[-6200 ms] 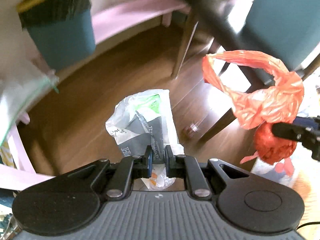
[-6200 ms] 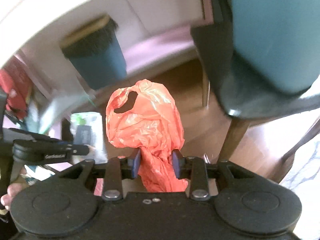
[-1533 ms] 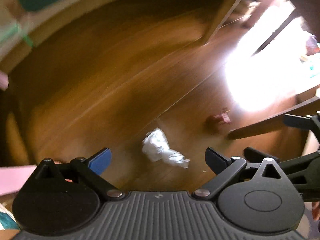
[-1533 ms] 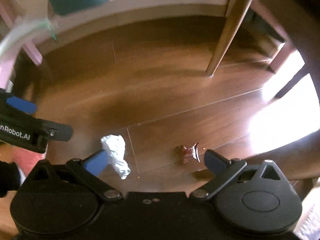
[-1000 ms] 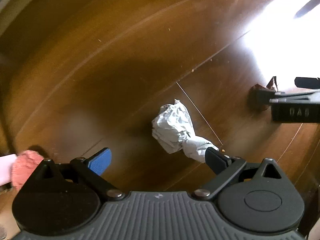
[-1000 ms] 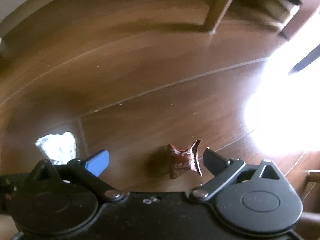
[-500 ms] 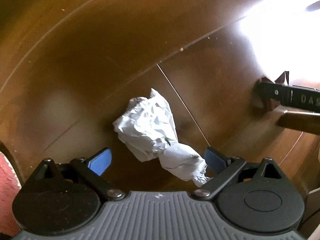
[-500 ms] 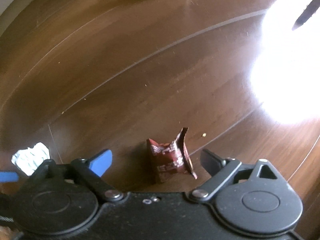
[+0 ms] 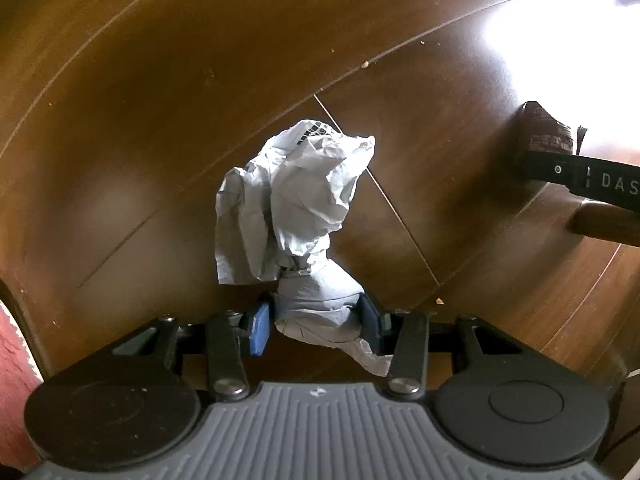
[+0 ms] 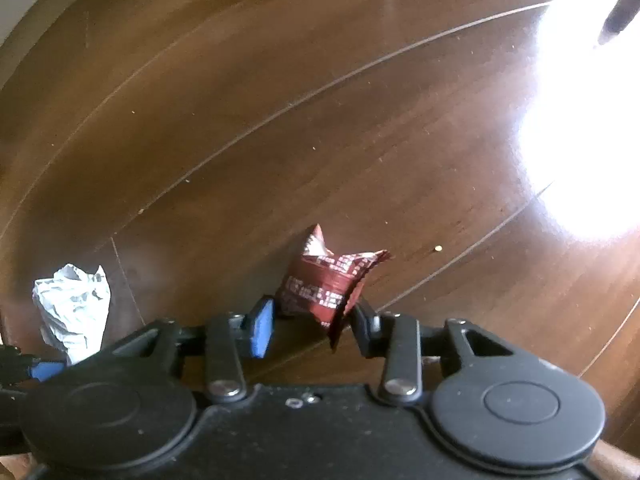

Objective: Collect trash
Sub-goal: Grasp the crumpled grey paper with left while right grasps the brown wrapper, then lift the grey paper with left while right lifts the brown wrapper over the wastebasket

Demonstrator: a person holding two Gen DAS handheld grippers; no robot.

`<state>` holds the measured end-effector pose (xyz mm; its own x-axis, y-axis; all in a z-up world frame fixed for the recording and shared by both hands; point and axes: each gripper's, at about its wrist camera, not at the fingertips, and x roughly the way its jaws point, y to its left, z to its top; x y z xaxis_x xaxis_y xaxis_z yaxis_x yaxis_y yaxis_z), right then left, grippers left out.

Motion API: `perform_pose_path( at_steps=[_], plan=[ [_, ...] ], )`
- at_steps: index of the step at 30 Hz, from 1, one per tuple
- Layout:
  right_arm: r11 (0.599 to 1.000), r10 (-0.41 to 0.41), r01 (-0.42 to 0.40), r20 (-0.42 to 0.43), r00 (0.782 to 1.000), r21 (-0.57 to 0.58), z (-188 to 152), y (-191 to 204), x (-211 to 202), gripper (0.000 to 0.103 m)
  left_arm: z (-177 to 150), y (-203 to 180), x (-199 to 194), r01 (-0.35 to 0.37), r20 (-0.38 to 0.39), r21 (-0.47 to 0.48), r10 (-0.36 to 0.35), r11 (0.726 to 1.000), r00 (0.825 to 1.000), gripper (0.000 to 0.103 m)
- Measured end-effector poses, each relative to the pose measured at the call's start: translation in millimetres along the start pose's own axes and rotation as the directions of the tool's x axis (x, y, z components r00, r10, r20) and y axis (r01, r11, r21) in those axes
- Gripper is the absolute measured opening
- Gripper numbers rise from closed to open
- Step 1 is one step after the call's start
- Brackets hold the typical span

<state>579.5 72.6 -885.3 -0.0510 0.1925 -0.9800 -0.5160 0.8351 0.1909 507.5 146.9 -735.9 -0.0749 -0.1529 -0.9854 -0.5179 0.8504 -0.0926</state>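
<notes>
A pink cloth (image 9: 14, 364) shows at the far left edge of the left wrist view. On the brown wooden floor (image 9: 168, 92) lies a crumpled grey bag (image 9: 296, 192). The left gripper (image 9: 316, 326) points down at it, and its jaws are closing on the bag's twisted lower end, which sits between the two pads and touches both. Farther right lies a dark red wrapper (image 10: 326, 280), also on the floor, well apart from the bag. The right gripper (image 10: 312, 326) reaches down over it, its jaws closing with the wrapper's lower corner between them; the pads look to be just touching its sides. A few crumbs (image 10: 439, 247) dot the boards, and bright glare (image 10: 580, 120) washes out the floor at the right.
</notes>
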Motion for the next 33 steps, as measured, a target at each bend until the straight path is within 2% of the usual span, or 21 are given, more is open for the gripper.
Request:
perform_pose_path(
  at_steps=[6,7,8,18,22,27,30,33],
  plan=[
    [0.999,0.048,-0.049,0.036,0.998,0.011,-5,-4,-25,0.037,-8,8,-15,-0.006,0.03,-0.002,0.006,1.0,1.0,0.044],
    [0.998,0.057,-0.057,0.038,0.998,-0.004,-7,-1,-29,0.035,-10,10,-20,-0.008,0.036,-0.002,0.008,1.0,0.999,0.044],
    [0.998,0.06,-0.059,0.04,0.997,-0.023,-9,3,-35,0.028,-11,15,-22,-0.008,0.041,-0.004,0.008,1.0,0.999,0.044],
    [0.987,0.12,-0.105,0.131,0.984,-0.121,-35,37,-122,0.024,-45,35,-84,-0.023,0.102,-0.041,0.027,0.999,0.994,0.044],
    [0.98,0.15,-0.122,0.183,0.972,-0.157,-48,55,-185,0.024,-70,26,-130,-0.007,0.152,-0.022,0.011,1.0,0.988,0.044],
    [0.971,0.171,-0.115,0.269,0.948,-0.212,-73,68,-278,0.024,-101,11,-209,0.037,0.226,0.025,-0.041,0.999,0.973,0.044],
    [0.969,0.175,-0.099,0.344,0.923,-0.227,-91,68,-339,0.024,-126,-4,-259,0.056,0.28,0.076,-0.075,0.996,0.957,0.044],
    [0.968,0.179,-0.08,0.433,0.883,-0.237,-114,65,-404,0.024,-148,-17,-310,0.059,0.335,0.13,-0.1,0.99,0.937,0.044]
  ],
)
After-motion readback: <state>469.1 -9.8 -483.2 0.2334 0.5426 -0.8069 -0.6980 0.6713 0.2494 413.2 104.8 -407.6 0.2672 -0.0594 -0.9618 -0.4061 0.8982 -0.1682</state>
